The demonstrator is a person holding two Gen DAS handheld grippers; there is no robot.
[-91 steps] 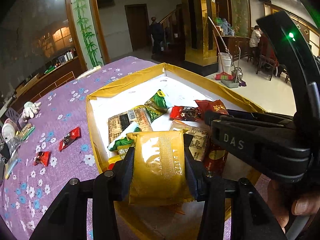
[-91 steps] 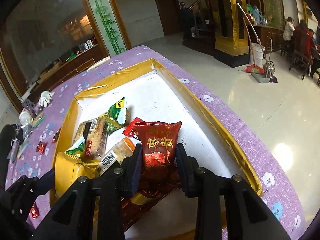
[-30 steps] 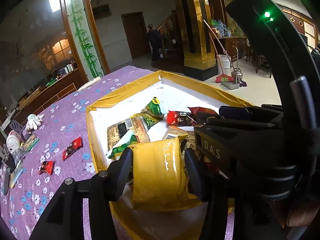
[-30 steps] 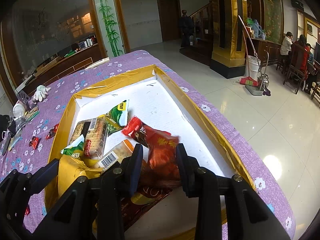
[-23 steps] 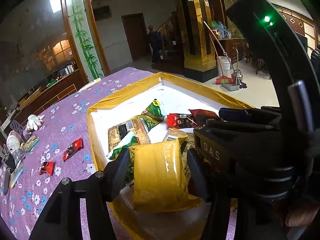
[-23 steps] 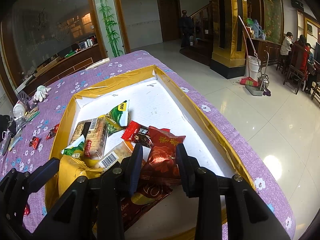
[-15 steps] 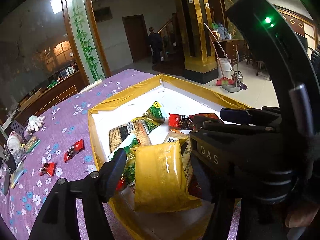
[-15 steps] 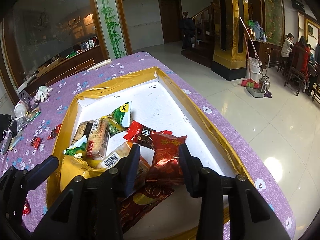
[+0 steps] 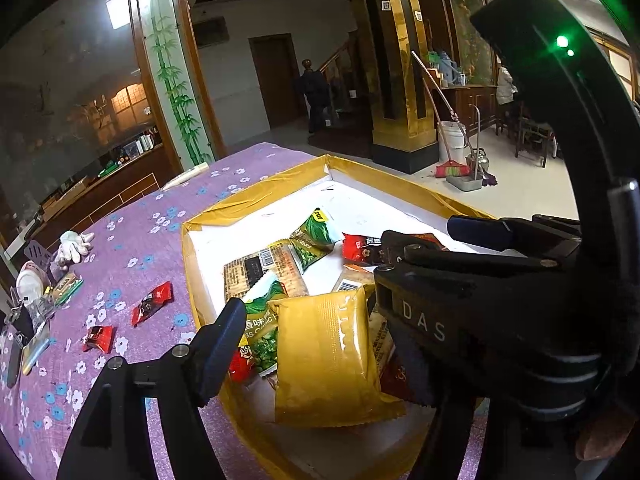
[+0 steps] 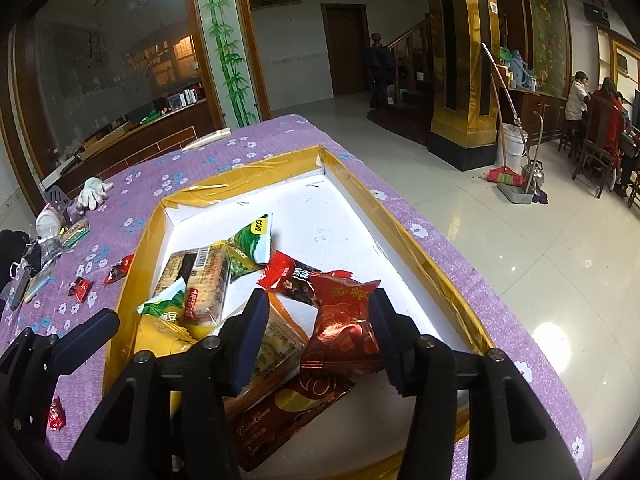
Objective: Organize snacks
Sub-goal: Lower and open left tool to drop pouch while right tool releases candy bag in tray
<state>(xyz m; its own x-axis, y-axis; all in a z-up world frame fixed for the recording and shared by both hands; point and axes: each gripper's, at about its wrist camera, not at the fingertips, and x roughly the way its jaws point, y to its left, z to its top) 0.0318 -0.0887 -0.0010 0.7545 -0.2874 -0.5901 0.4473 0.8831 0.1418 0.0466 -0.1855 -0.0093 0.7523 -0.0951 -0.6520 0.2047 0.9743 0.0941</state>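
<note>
A shallow white tray with a gold-taped rim holds several snack packets. In the left wrist view a gold packet lies at the tray's near end, free between the open fingers of my left gripper. In the right wrist view a red foil packet lies on the pile between the open fingers of my right gripper. The right gripper's black body fills the right side of the left wrist view. Green packets, a brown cracker pack and a dark red packet lie further in.
Small red candies lie on the purple flowered tablecloth left of the tray. A white glove and clutter sit at the table's far left. The table edge drops to a tiled floor on the right.
Both grippers have opened. The gold packet dropped from the left gripper and the red foil packet from the right gripper; both now rest in the tray. Both grippers have drawn back slightly.
</note>
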